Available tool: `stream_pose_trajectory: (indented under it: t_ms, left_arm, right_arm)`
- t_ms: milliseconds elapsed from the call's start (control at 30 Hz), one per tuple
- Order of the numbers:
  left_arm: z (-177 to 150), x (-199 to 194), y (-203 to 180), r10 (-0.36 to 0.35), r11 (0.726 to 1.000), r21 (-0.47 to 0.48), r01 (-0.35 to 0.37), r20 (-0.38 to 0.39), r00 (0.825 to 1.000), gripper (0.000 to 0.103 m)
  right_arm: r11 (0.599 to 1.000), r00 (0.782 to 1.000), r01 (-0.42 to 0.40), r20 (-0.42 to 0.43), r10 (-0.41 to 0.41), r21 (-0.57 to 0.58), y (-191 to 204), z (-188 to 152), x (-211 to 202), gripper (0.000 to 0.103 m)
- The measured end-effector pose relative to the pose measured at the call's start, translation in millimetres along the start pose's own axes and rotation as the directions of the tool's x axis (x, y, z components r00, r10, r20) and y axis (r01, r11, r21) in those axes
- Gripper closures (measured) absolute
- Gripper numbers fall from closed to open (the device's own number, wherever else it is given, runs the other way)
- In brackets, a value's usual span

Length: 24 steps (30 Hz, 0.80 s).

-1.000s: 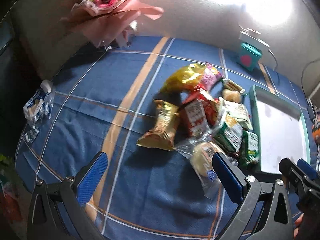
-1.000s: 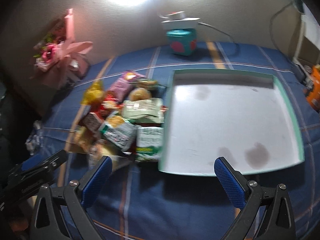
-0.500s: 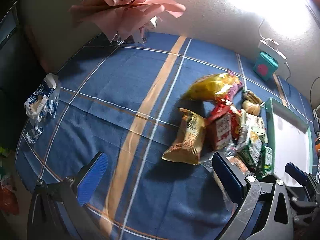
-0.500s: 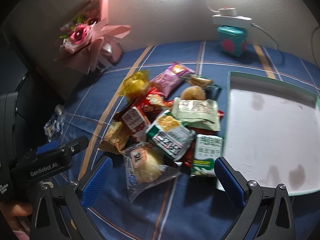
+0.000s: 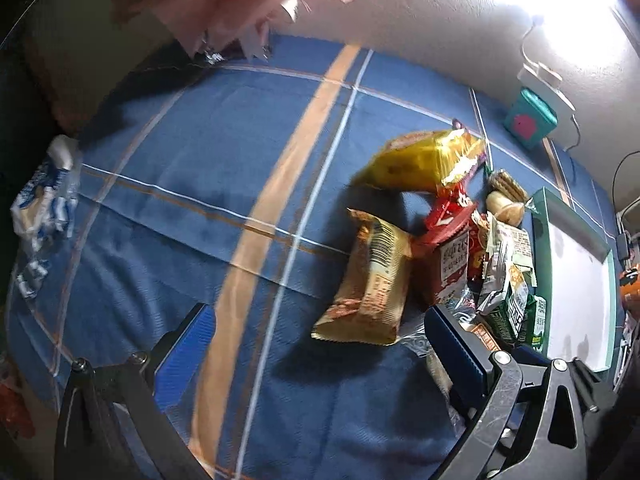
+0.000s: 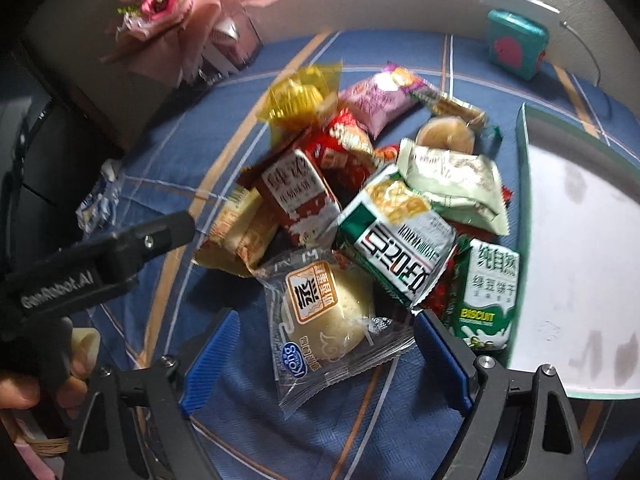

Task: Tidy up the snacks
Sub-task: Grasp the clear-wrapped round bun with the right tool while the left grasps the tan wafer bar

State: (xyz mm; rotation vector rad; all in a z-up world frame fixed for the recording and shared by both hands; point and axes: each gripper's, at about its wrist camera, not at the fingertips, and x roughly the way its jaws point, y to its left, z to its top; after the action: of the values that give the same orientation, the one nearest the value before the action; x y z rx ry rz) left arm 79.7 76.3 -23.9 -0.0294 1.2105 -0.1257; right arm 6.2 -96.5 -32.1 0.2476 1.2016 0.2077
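Note:
A heap of several snack packets lies on a blue plaid cloth beside a white tray with a green rim. My right gripper is open, its blue pads either side of a clear-wrapped round bun at the heap's near edge. Behind it lie a green-white packet, a green biscuit pack and a red-white pack. My left gripper is open and empty, just short of a gold-brown packet. A yellow bag lies farther back. The tray shows at the right.
A pink flower bouquet stands at the back left against the wall. A teal box with a white power strip and cable sits at the back right. A blue-white wrapper lies at the cloth's left edge.
Both grippers have moved in toward the snack heap. The right view swung left from the tray to the bun packet. The left view shifted left, with the heap now at its right.

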Motion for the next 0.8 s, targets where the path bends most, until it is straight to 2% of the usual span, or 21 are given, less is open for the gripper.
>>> stream_pose_trajectory:
  t_ms: [233, 533, 633, 700, 800]
  left_arm:
    - [8.2, 32.7, -14.0, -0.031, 0.999, 0.015, 0.032, -0.054, 0.998, 0.001]
    - [17.5, 55.8, -25.0, -0.086, 0.996, 0.024, 0.088, -0.060, 0.994, 0.020]
    - [18.2, 53.6, -25.0, -0.108, 0.994, 0.014, 0.109, -0.053, 0.993, 0.041]
    - [17.2, 53.3, -24.1, -0.102, 0.995, 0.010, 0.103, -0.054, 0.993, 0.060]
    - [14.6, 52.4, -20.4, -0.105, 0.994, -0.007, 0.105, -0.056, 0.993, 0.065]
  right_arm:
    - [0.999, 0.998, 0.037, -0.047, -0.036, 0.004, 2.9, -0.7, 21.5, 0.018]
    - [0.999, 0.997, 0.048, -0.053, -0.048, 0.008, 8.0, -0.4, 36.9, 0.020]
    - [0.999, 0.998, 0.044, -0.049, -0.044, 0.010, 4.8, 0.8, 38.9, 0.022]
    - [0.999, 0.998, 0.043, -0.045, -0.042, 0.011, 5.9, 0.1, 39.3, 0.025]
    - [0.999, 0.998, 0.040, -0.041, -0.040, 0.010, 6.1, -1.8, 37.6, 0.029]
